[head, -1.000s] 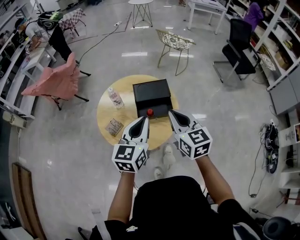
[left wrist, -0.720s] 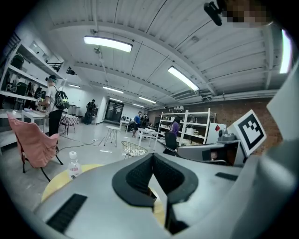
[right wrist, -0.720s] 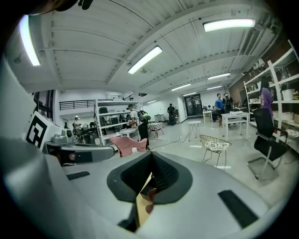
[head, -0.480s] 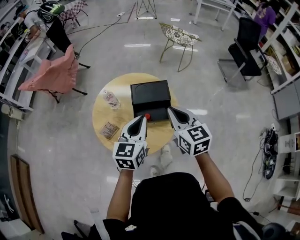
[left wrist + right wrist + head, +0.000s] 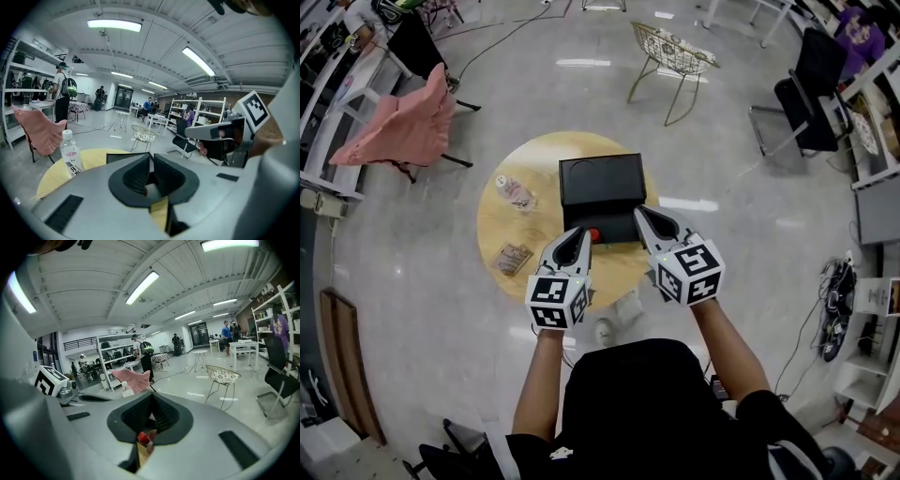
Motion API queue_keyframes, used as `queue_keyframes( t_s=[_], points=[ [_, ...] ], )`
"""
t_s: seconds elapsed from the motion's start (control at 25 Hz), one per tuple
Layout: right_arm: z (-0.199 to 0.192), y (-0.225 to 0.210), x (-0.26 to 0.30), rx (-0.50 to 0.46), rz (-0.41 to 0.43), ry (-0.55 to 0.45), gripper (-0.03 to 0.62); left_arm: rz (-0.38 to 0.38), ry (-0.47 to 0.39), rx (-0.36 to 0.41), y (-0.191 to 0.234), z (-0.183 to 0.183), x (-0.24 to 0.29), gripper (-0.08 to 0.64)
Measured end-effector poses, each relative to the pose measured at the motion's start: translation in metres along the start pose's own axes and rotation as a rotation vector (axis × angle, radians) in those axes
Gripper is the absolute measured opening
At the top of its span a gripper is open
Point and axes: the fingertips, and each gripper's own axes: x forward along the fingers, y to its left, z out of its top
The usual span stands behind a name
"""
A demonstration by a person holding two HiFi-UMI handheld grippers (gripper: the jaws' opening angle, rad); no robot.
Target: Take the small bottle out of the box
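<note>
Standing left on the counter [image 5: 497, 230] is a water bottle [image 5: 514, 192]. The left claw [image 5: 578, 232] is hovering closed, empty, just left of the red-capped small bottle [image 5: 594, 234] sitting at the black box's [image 5: 602, 178] near edge; the right claw [image 5: 642, 214] is hovering right of it, likewise closed, empty.

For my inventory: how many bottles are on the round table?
2: a clear bottle left of the black box, a red-capped bottle at its front. Others may hide inside.

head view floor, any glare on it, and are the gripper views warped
Head view: yes, bright bars of glare lie on the glossy floor. Left gripper view: fisheye, black corners, ceiling lamp blown out. Right gripper view: same warp, shelving bends.
</note>
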Motion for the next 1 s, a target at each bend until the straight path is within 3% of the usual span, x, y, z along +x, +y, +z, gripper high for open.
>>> queue_keyframes(
  t_s=[0.16, 0.44, 0.64, 1.0],
  points=[
    [-0.010, -0.011, 0.014, 0.015, 0.011, 0.033, 0.002, 0.014, 0.059, -0.001, 0.012, -0.021, 0.018, 0.017],
    [-0.028, -0.036, 0.034, 0.038, 0.025, 0.091, 0.002, 0.022, 0.193, -0.009, 0.022, -0.068, 0.051, 0.089],
    [-0.039, -0.047, 0.047, 0.051, 0.035, 0.120, 0.002, 0.012, 0.258, -0.010, 0.031, -0.095, 0.067, 0.160],
    [-0.051, -0.056, 0.066, 0.072, 0.063, 0.155, 0.002, 0.048, 0.351, 0.020, 0.040, -0.130, 0.092, 0.195]
  ],
)
